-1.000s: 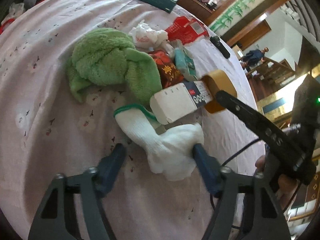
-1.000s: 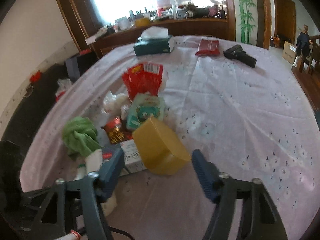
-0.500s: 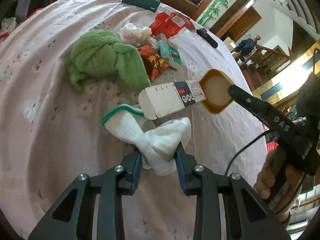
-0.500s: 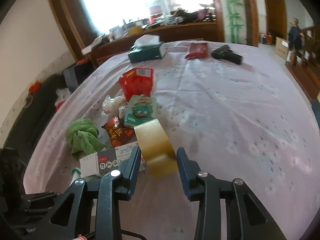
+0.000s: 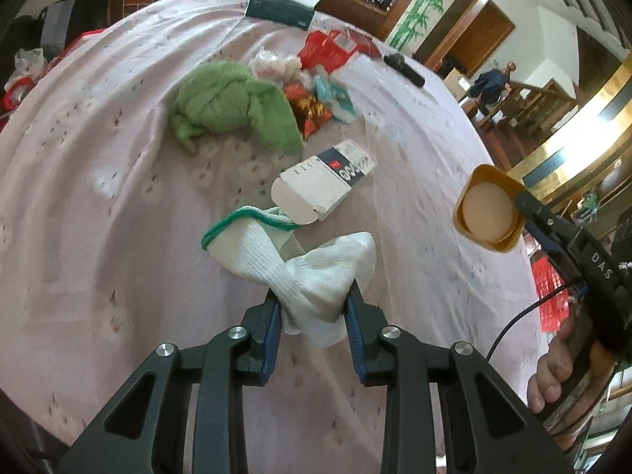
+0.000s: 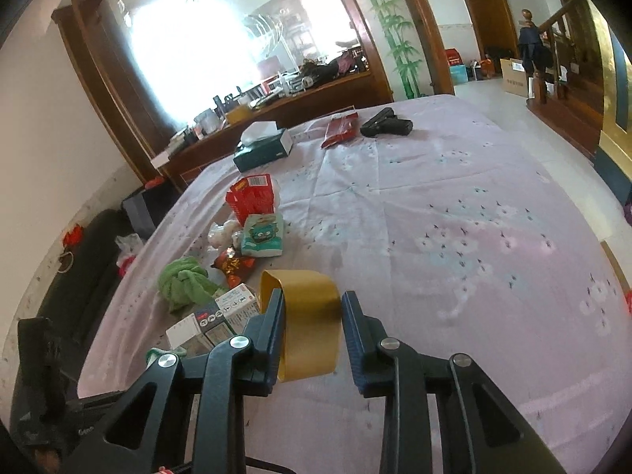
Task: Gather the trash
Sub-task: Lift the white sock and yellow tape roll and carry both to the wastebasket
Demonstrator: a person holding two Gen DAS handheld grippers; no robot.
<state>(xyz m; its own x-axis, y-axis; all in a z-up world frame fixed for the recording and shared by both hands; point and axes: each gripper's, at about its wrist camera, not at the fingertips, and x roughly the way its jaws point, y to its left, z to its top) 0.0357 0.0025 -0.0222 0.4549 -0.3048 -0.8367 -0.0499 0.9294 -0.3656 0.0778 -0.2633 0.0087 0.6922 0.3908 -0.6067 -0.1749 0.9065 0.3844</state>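
My left gripper (image 5: 314,308) is shut on a white sock with a green cuff (image 5: 276,260), lifted a little off the pink tablecloth (image 5: 98,197). My right gripper (image 6: 312,316) is shut on a golden plastic cup (image 6: 310,316) and holds it above the table; the cup also shows in the left wrist view (image 5: 488,209), off the table's right edge. On the cloth lie a white carton (image 5: 328,181), a green towel (image 5: 233,106), a red snack wrapper (image 5: 310,112), a teal packet (image 6: 262,235), crumpled white plastic (image 5: 272,65) and a red box (image 6: 252,197).
A dark green tissue box (image 6: 262,146), a red pouch (image 6: 339,128) and a black object (image 6: 387,124) sit at the table's far side. A wooden counter with clutter (image 6: 276,91) stands behind. A dark bag (image 6: 79,276) lies on the floor at left.
My left gripper closed on the sock and lifted it. My right gripper closed on the golden cup and raised it away to the right of the carton.
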